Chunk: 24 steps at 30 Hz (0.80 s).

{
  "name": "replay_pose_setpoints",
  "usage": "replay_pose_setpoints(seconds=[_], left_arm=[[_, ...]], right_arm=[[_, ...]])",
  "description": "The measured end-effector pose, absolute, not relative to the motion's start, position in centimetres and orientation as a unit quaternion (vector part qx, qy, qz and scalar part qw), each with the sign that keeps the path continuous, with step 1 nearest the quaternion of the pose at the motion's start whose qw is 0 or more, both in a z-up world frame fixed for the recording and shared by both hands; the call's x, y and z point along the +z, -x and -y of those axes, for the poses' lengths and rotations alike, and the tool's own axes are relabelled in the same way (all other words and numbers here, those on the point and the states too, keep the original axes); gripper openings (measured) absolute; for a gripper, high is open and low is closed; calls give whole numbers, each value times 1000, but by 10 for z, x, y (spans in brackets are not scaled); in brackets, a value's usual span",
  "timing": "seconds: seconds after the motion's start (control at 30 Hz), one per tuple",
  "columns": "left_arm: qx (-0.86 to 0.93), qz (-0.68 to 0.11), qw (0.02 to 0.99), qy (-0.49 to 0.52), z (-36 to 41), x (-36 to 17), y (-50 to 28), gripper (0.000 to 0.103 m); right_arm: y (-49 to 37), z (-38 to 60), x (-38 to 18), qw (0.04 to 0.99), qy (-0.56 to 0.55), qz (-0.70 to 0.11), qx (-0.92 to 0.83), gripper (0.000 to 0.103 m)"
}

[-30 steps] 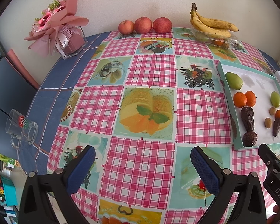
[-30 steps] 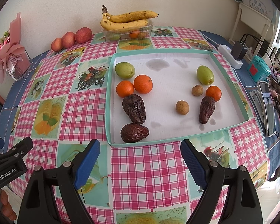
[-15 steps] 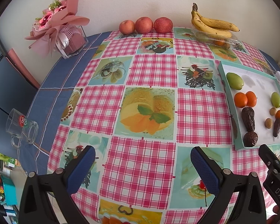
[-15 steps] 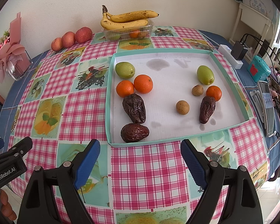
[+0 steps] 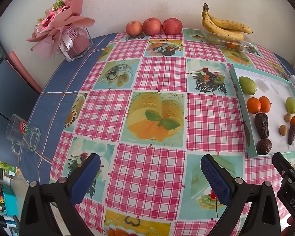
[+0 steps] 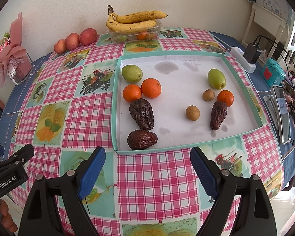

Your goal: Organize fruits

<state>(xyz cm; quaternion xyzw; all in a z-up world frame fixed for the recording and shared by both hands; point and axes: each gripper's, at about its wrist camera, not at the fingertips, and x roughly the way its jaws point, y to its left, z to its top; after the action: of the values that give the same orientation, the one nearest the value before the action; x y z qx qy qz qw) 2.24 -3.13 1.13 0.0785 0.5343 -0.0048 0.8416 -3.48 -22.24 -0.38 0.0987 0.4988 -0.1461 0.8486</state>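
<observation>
A shallow teal-rimmed tray (image 6: pixel 116 106) with a white floor holds fruit. At its left stand a green fruit (image 6: pixel 131 73), two oranges (image 6: pixel 141 90) and two dark wrinkled dates (image 6: pixel 141 113). At its right lie a second green fruit (image 6: pixel 216 78), a small orange (image 6: pixel 225 97), a date (image 6: pixel 218 114) and two small brown round fruits (image 6: pixel 192 113). My right gripper (image 6: pixel 147 162) hangs open just in front of the tray's near rim, holding nothing. My left gripper (image 5: pixel 148 170) is open over the tablecloth, left of the tray (image 5: pixel 245 125).
Bananas (image 6: pixel 133 20) lie on a clear plastic box at the back. Three apples (image 5: pixel 153 26) line the wall. A pink bouquet in a glass vase (image 5: pixel 68 33) and a glass mug (image 5: pixel 22 133) stand at the left. A power strip, a phone (image 6: pixel 283 114) and clutter sit right of the tray.
The left wrist view has drifted slightly, so the table shifts a little right and down in it. The right gripper and the fruits have not moved.
</observation>
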Motion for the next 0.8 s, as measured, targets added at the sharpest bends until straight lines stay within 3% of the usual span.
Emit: replay_pose_setpoints(seconds=[0.8], left_arm=[[-6,-535,841,-80,31,11,-23,103]], right_arm=[[34,222,-4,848,-98,-499,-146,88]])
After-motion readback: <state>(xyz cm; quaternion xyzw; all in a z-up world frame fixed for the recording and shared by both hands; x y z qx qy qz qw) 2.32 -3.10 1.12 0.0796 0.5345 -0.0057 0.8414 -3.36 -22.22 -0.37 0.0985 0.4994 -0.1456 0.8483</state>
